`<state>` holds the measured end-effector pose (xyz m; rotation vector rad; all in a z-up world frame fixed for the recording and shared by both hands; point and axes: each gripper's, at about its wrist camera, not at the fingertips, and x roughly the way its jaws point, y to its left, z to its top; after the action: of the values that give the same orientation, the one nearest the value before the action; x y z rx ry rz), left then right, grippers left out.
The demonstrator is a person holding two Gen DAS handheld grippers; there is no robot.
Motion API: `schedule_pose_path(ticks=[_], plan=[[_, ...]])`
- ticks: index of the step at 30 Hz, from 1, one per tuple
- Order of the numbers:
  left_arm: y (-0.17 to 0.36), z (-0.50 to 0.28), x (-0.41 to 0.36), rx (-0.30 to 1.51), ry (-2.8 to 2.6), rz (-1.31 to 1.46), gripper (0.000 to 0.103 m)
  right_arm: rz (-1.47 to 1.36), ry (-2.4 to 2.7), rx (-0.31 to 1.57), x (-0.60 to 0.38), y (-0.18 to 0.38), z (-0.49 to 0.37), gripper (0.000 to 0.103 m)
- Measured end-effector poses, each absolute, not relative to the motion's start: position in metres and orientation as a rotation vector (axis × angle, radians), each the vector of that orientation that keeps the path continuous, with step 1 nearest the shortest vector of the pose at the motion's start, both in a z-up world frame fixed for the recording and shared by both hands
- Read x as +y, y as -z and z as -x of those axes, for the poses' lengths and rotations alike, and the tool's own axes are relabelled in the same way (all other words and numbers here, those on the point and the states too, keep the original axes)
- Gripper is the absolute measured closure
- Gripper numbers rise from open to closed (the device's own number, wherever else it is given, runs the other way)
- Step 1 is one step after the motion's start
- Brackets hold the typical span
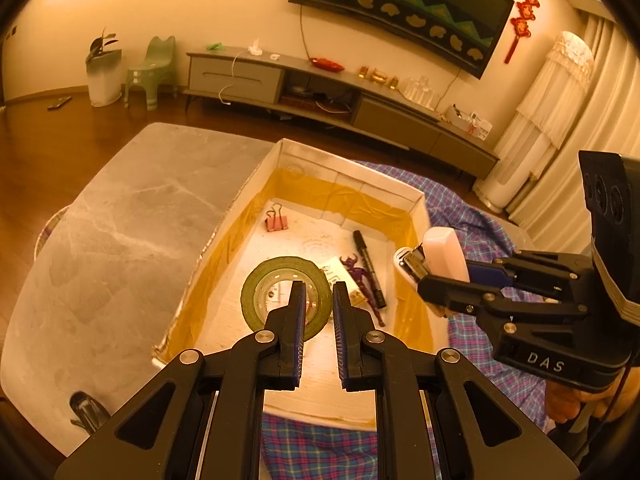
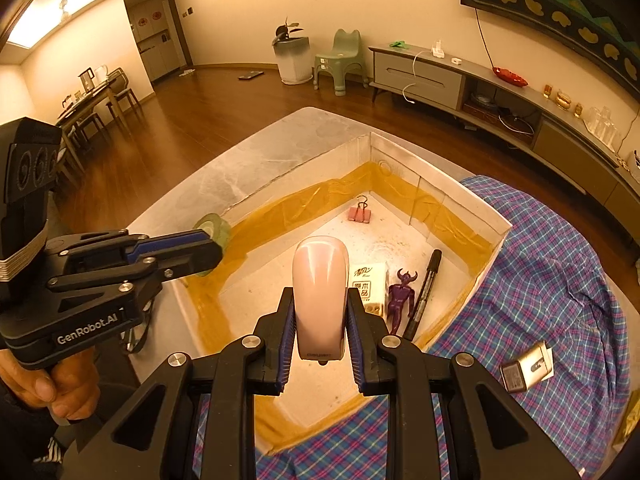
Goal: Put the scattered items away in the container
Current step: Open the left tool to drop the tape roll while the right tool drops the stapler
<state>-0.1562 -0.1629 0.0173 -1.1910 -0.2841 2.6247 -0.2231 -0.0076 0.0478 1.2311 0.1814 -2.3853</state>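
Observation:
A white cardboard box (image 1: 352, 174) (image 2: 440, 184) with yellow tape inside stands on the table. In it lie a pink binder clip (image 1: 276, 222) (image 2: 360, 214), a black marker (image 1: 370, 266) (image 2: 426, 292), a purple figurine (image 1: 362, 280) (image 2: 400, 298) and a small carton (image 2: 370, 284). My left gripper (image 1: 319, 292) (image 2: 216, 246) is shut on a green tape roll (image 1: 286, 298) (image 2: 212, 230), pinching its ring over the box. My right gripper (image 2: 320, 300) (image 1: 430, 280) is shut on a pink stapler (image 2: 320, 296) (image 1: 436, 254) above the box's right side.
A plaid cloth (image 1: 320, 448) (image 2: 540, 280) covers the table's near and right side, with a small silver packet (image 2: 526, 366) on it. The grey marble tabletop (image 1: 120, 232) extends left. A TV cabinet (image 1: 320, 88) stands against the far wall.

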Motion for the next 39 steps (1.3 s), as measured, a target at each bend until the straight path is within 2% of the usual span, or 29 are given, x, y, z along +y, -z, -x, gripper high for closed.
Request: schedule_pose_path(ticks=[20, 29, 39], plan=[[0.019, 0.197, -0.157, -0.011, -2.577, 1.344, 0.089, -1.431, 2.334, 0.169, -0.024, -0.003, 0.303, 0.078], [0.037, 0.204, -0.146, 0.177, -2.532, 1.391, 0.089, -1.545, 2.324, 0.241, -0.030, 0.022, 0.337, 0.078], [0.066, 0.219, -0.147, 0.281, -2.408, 1.538, 0.089, -1.677, 2.289, 0.312, -0.043, 0.042, 0.373, 0.078]])
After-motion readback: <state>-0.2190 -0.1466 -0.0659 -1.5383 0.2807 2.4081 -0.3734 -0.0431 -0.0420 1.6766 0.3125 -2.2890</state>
